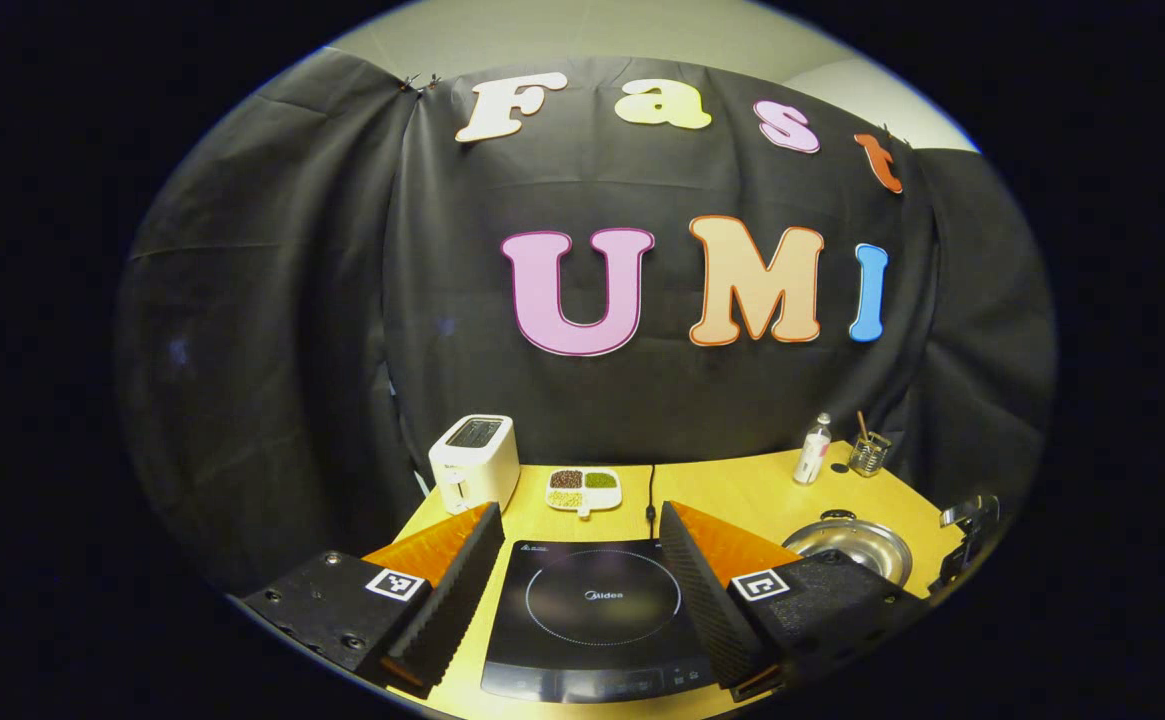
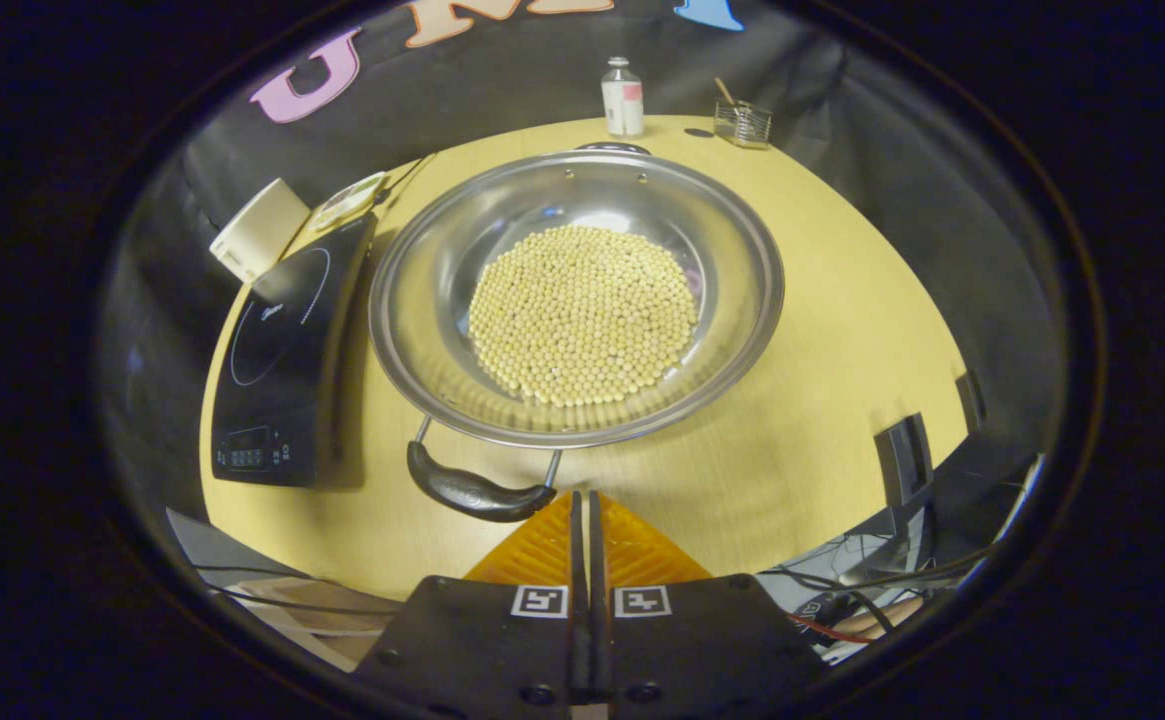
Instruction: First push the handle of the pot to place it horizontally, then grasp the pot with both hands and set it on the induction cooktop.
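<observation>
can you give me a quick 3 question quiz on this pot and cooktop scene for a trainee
1. True or false: the pot already sits on the induction cooktop.
2. Multiple choice: the pot holds A) water B) small pale beans C) nothing.
3. Which tongs are closed, with their tips near the pot's black handle?

Key:
1. False. It rests on the yellow table beside the cooktop.
2. B, the beans lie in a round heap at the bottom.
3. The right tongs, fingers together and gripping nothing; the left tongs are spread open over the cooktop.
</observation>
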`<state>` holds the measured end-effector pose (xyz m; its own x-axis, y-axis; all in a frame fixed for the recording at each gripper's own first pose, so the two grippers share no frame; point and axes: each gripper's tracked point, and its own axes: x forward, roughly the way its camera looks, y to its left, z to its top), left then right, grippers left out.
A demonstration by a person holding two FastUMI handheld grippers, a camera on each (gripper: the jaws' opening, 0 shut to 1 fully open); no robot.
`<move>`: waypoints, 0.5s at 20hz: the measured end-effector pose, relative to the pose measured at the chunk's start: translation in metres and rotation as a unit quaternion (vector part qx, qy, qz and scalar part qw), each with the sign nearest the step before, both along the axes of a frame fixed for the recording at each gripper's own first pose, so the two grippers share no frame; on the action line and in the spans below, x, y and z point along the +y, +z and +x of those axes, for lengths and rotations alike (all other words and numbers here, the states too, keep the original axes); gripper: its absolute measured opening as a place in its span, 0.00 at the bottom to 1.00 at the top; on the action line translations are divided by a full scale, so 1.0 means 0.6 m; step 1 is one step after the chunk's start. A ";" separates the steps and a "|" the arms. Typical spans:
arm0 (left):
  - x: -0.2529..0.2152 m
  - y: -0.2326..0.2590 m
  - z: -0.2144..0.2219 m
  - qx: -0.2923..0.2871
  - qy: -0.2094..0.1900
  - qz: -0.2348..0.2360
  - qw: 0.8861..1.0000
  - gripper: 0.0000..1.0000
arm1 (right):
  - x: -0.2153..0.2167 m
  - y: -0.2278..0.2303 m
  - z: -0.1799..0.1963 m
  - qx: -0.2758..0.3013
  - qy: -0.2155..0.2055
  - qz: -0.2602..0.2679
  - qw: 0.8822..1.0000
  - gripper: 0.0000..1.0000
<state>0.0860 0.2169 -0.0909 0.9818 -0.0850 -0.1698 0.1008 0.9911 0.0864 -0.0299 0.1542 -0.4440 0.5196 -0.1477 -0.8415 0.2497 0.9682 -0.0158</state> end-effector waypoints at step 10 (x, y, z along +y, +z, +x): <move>0.013 -0.013 0.009 -0.001 -0.032 -0.008 0.999 0.95 | 0.082 -0.006 0.036 -0.004 0.012 -0.001 1.000 0.03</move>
<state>0.0915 0.2245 -0.0987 0.9744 -0.1507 -0.1669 0.1643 0.9839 0.0706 -0.0081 0.2031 -0.4478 0.5306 -0.1364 -0.8366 0.2263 0.9739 -0.0152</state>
